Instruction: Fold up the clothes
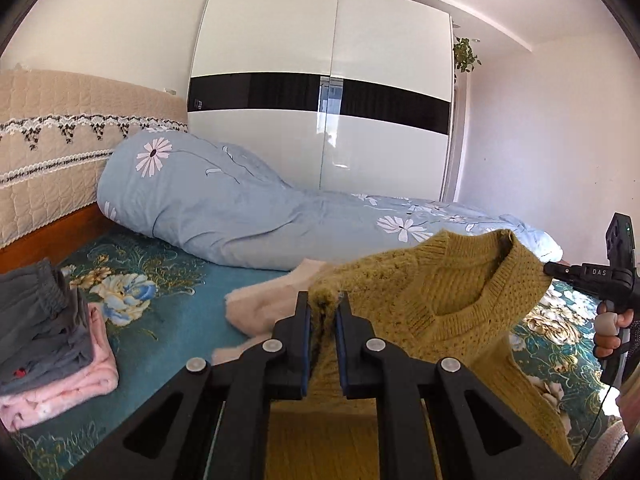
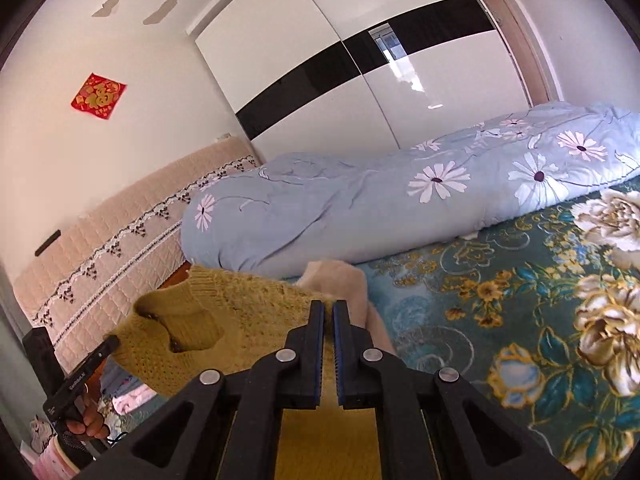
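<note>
You pinch the yellow sweater (image 1: 448,300) tight by its shoulders with your left gripper (image 1: 323,312) and right gripper (image 2: 328,320), lifting it above the bed's (image 2: 480,304) near edge so it hangs flat for folding.

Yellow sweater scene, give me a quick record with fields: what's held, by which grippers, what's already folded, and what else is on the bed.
held item: mustard yellow knit sweater, lifted above the bed
left gripper: shut on one sweater shoulder
right gripper: shut on the other shoulder
collar: faces up, between the two grips
folded pile: grey garment on top of pink garment
unfolded: pale pink garment lying behind the sweater
bedding: blue flowered duvet rolled along the far side, on a teal floral bedspread
</note>
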